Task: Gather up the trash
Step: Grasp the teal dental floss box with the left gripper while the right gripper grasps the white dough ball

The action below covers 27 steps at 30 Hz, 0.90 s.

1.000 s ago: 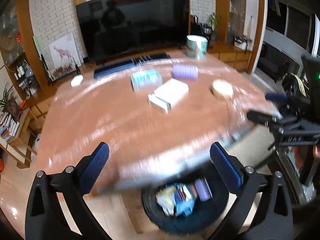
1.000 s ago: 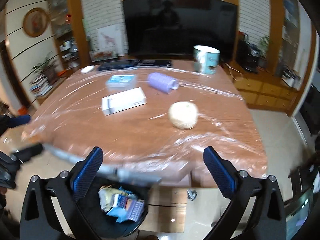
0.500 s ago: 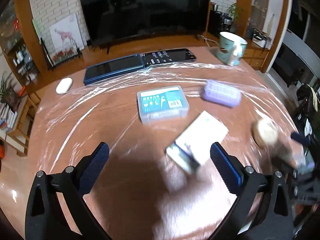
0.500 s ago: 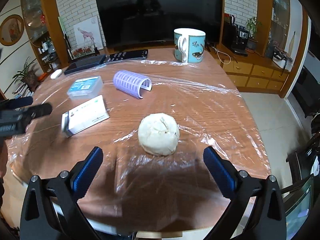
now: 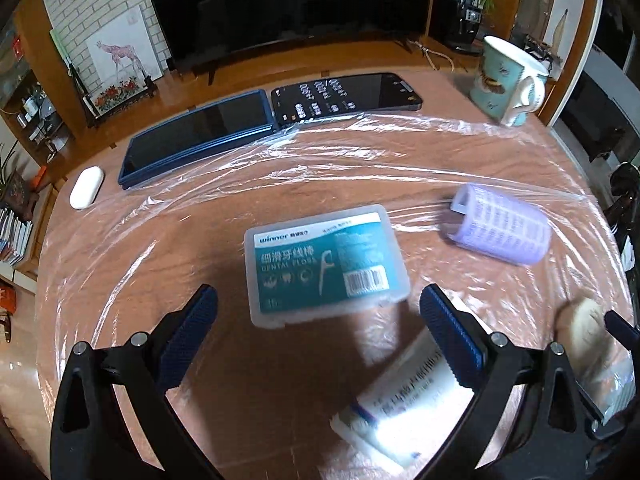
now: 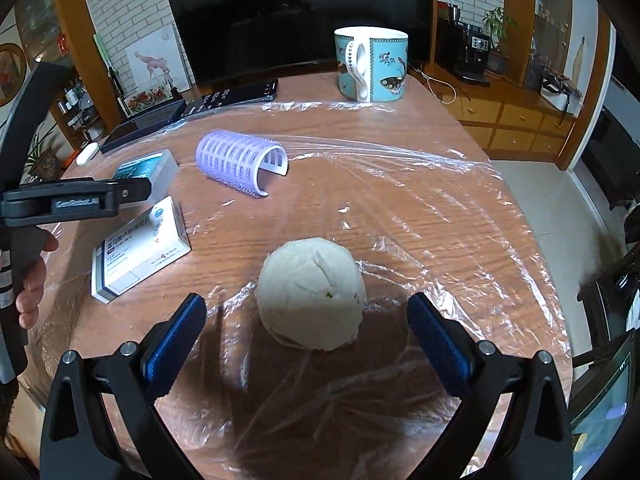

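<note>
Two tools are hovering above the tabletop [image 6: 460, 216], each spread wide and gripping nothing. The left tool [image 5: 318, 336] is angling down at the floss box [image 5: 326, 264], which is lying flat between and just ahead of its blue pads [image 5: 188, 338]. A white carton [image 5: 404, 408] is lying under its right finger, blurred. The right tool [image 6: 306, 346] is tilting down at the bun [image 6: 311, 304], which is sitting on wrinkled plastic film [image 6: 400, 208] just ahead of the gap between its fingers. In the right wrist view, the left tool [image 6: 76, 202] is reaching in from the left edge over the carton [image 6: 138, 256], with a hand [image 6: 30, 284] curling around its handle. A purple roller [image 6: 240, 164] is lying beyond the bun; a mug [image 6: 374, 64] is standing at the far edge.
</note>
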{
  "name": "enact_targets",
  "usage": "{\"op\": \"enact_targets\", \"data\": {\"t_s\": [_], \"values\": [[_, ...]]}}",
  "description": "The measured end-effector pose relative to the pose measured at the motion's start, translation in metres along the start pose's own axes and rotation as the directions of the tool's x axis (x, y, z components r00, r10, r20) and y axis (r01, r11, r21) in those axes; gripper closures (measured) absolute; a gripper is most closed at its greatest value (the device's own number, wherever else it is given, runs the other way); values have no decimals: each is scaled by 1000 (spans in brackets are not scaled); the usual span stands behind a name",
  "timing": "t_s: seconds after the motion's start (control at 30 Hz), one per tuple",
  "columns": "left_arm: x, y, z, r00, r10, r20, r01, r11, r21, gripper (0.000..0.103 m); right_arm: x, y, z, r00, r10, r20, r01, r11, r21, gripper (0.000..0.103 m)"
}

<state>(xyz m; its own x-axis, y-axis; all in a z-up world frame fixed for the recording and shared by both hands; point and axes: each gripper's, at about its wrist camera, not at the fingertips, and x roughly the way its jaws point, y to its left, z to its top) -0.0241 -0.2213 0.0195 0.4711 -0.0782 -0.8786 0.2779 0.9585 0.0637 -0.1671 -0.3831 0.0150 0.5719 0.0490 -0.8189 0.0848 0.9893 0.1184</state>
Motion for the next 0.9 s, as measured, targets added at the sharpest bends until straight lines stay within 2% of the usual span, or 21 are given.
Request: {"op": "enact_targets", "data": {"t_s": [0.1,0.27,0.37,0.5,0.57,0.9], "values": [[9,2,4,1000,1,-19,-1,1000,-10,2,3,0,-1,1000,-2,-8,2,1000,6,6],[16,4,5,1000,-15,-22,15,1000,-7,2,6,-1,0,1000,-4,-8,4,1000,9,16],[20,4,4,999,-37,-30,37,999,-9,11,6,-2,3,1000,-2,-1,2,1000,14,23],[18,7,5,998,-56,-19,55,998,-13,17,5,-5,5,1000,2,7,-2,1000,20,38],[18,8,4,998,-55,-16,55,998,-11,17,5,-5,5,1000,5,10,-5,1000,19,51],[7,16,-1,998,-53,20,53,998,-17,17,-5,-2,9,997,46,56,-47,999,17,51]]}}
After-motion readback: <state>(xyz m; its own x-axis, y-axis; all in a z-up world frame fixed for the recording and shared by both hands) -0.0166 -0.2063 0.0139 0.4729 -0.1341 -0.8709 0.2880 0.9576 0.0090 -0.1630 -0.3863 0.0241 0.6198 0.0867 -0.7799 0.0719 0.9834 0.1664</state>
